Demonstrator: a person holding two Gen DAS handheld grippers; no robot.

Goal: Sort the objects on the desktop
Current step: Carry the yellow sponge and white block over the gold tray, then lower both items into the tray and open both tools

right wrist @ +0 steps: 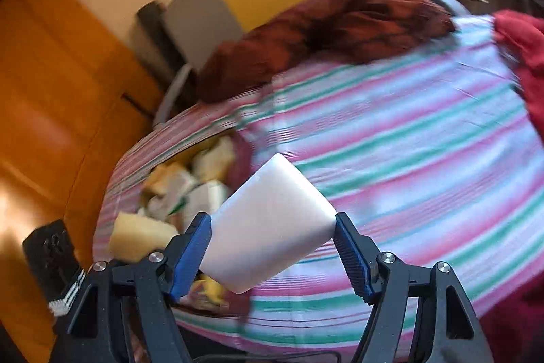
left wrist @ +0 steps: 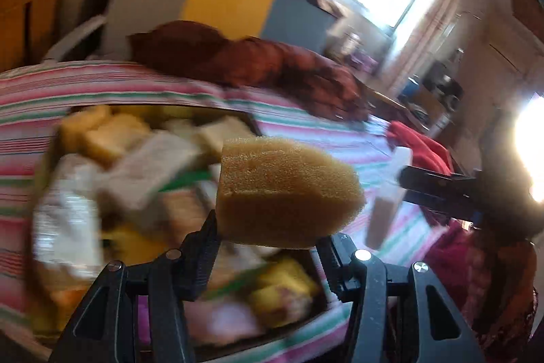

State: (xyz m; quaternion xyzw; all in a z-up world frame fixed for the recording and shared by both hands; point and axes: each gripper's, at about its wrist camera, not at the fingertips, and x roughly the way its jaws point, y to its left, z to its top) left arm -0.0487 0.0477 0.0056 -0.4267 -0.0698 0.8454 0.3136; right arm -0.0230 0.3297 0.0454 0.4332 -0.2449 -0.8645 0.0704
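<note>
Above the box (left wrist: 251,121) of sponges, the left gripper (left wrist: 268,244) holds a tan sponge (left wrist: 289,189); the right gripper (right wrist: 272,250) holds a white block (right wrist: 272,220), perhaps foam. Release each one low, over its own kind.

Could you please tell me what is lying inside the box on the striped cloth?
The shallow brown box holds jumbled yellow and white sponges; blur hides details, and lower layers are covered.
</note>
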